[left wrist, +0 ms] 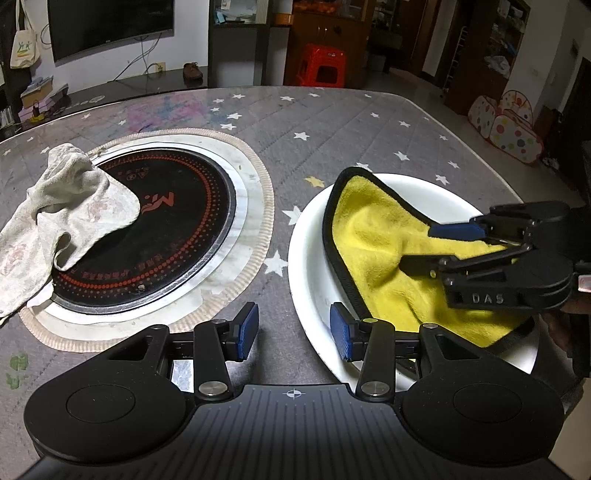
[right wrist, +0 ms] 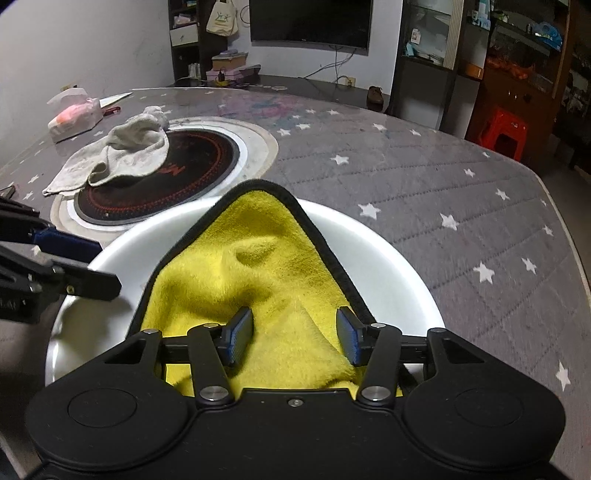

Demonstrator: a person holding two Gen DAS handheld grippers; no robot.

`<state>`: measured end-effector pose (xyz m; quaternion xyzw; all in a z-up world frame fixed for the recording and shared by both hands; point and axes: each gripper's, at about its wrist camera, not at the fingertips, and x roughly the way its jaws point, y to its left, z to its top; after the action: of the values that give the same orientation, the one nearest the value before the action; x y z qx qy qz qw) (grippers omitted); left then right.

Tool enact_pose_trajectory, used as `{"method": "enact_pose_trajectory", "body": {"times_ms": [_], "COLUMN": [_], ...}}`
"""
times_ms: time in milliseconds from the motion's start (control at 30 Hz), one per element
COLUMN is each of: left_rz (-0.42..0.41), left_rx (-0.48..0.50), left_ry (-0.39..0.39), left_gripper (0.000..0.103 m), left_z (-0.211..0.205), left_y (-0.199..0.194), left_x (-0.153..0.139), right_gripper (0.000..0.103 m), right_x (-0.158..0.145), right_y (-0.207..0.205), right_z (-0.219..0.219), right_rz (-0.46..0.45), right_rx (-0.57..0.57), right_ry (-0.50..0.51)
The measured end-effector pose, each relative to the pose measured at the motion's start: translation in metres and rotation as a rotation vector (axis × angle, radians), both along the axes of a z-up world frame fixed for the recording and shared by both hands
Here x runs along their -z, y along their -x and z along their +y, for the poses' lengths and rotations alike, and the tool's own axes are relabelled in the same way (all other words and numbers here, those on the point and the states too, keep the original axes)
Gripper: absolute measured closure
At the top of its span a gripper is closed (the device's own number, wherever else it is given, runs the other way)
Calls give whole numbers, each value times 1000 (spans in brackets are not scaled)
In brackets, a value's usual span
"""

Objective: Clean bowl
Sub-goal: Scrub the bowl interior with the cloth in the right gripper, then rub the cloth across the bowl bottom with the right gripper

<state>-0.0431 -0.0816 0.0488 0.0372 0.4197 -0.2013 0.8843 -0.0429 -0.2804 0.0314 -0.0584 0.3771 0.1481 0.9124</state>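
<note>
The star-patterned table carries the white bowl, beside the black hob — a yellow cloth fills it, so wiping looks underway, not finished. The right gripper stands parted over the cloth, pinching nothing; the left gripper stands apart astride the near rim — empty.

You are in a home's living and dining room: a counter under a grey star-printed quilted cover with a round black built-in induction hob, a wall-mounted flat television, a red plastic stool, and a polka-dot children's play tent.
</note>
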Motion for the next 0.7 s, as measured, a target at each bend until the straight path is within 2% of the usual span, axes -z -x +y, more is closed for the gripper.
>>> {"method": "enact_pose_trajectory", "body": {"times_ms": [133,267,367,500,700], "left_rz": [-1,0,1,-1,1], "left_rx": [-2,-4,-3,-3,-1], "left_ry": [3,6,9,10,18], "left_gripper": [58,57,57,57,57], "left_z": [0,1,1,1,3], "left_y": [0,0,0,0,0], "left_x": [1,1,1,1,2], "right_gripper": [50,51,56,60,61], "right_x": [-9,-2,1,0,-3], "right_y": [7,13,22,35,50], "right_z": [1,2,2,3,-2], "right_rz": [-11,19,30,38,52], "right_rx": [-17,-31,-34,-50,-72], "right_ry": [-21,-20,-15,1,56]}}
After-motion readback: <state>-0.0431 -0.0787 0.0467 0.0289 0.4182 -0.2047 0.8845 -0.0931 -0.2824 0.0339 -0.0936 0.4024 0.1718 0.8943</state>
